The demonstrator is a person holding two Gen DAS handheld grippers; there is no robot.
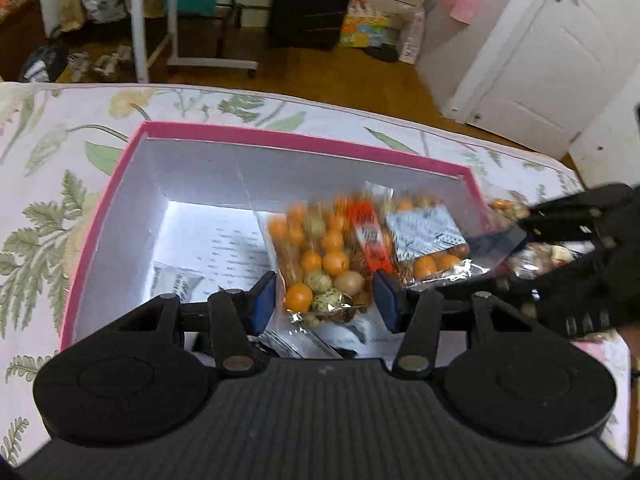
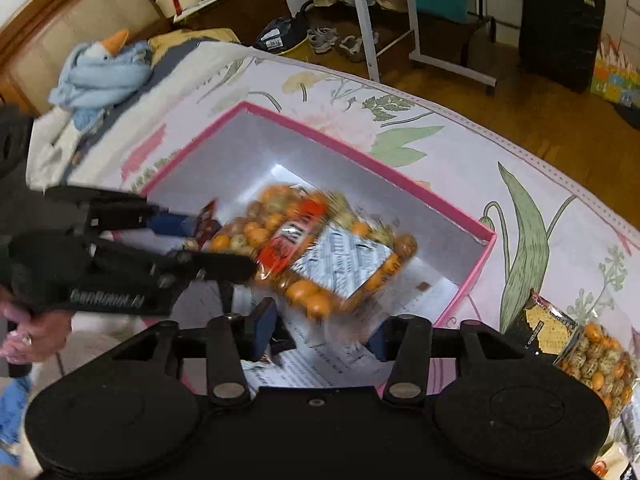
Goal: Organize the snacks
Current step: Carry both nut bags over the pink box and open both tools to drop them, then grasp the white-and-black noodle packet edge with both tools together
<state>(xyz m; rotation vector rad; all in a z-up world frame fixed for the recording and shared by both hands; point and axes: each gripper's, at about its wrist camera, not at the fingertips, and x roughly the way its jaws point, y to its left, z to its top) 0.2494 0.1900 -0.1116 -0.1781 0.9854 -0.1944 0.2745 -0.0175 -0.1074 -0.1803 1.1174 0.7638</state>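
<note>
Over pink box | left claw apart | right claw apart | snack bag blurred

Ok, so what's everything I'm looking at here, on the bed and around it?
box: one, pink rim, white inside, open on the bed
bedspread: one, floral, under the box
snack bag: one, orange and green balls, blurred, over the box
second snack bag: one, same mix, on the bed beside the box
cracker packet: one, dark, next to that bag
printed sheets: white, on the box floor
suitcase: one, black, on the floor
door: one, white
left tool: one, black, open
right tool: one, black, open
</note>
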